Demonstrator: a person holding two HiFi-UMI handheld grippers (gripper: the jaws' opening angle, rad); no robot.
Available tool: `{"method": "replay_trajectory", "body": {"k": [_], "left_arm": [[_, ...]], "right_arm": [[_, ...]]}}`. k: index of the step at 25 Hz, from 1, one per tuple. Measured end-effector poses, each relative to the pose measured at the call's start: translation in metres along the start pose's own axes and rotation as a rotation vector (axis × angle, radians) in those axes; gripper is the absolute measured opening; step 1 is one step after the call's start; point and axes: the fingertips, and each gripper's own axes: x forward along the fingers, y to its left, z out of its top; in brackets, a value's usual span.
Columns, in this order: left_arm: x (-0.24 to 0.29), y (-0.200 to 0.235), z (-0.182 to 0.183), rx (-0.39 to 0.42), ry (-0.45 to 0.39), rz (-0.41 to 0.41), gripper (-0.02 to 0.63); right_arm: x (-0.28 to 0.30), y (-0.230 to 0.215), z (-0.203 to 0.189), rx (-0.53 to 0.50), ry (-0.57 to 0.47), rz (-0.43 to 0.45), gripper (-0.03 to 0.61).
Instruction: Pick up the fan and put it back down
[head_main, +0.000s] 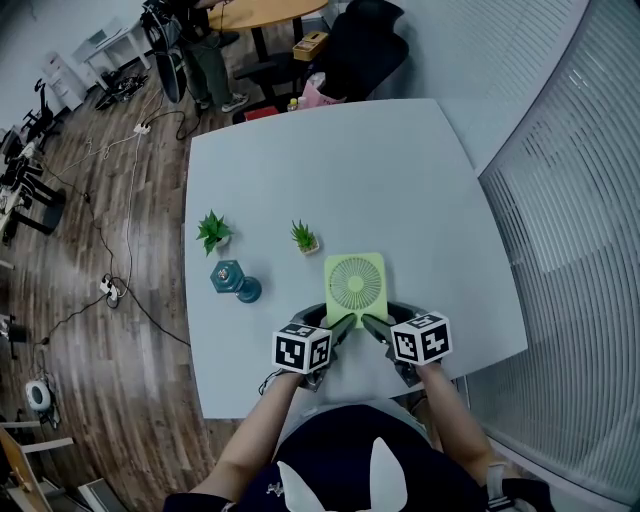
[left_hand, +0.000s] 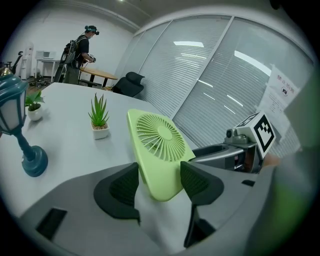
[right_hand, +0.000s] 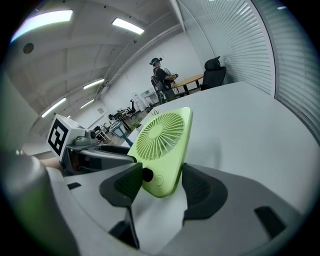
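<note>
We hold the fan (head_main: 355, 283) with both grippers, one on each near corner. The left gripper (left_hand: 159, 181) is closed on the near-left corner, its pads pressing the green frame from both sides. The right gripper (right_hand: 159, 181) is clamped on the near-right corner, one pad against the black knob (right_hand: 147, 174) on the front and the other on the back. The fan is tilted with its grille facing up, and it seems to hang clear of the surface (head_main: 330, 170), above its near part and a little right of middle. Just beyond the fan's far-left corner stands a small plant (head_main: 304, 237). Further left is the left plant (head_main: 213, 232), and near it, left of the fan, a teal lamp (head_main: 232, 279) stands upright.
</note>
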Motion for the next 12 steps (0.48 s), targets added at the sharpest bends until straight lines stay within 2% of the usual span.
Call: {"method": "replay_trajectory", "body": {"k": [12], "left_arm": [[-0.017,-0.010,0.013,0.027,-0.050,0.000,0.272]], "right_arm": [[-0.014,0.014,0.013,-0.037,-0.043,0.003,0.253]]}}
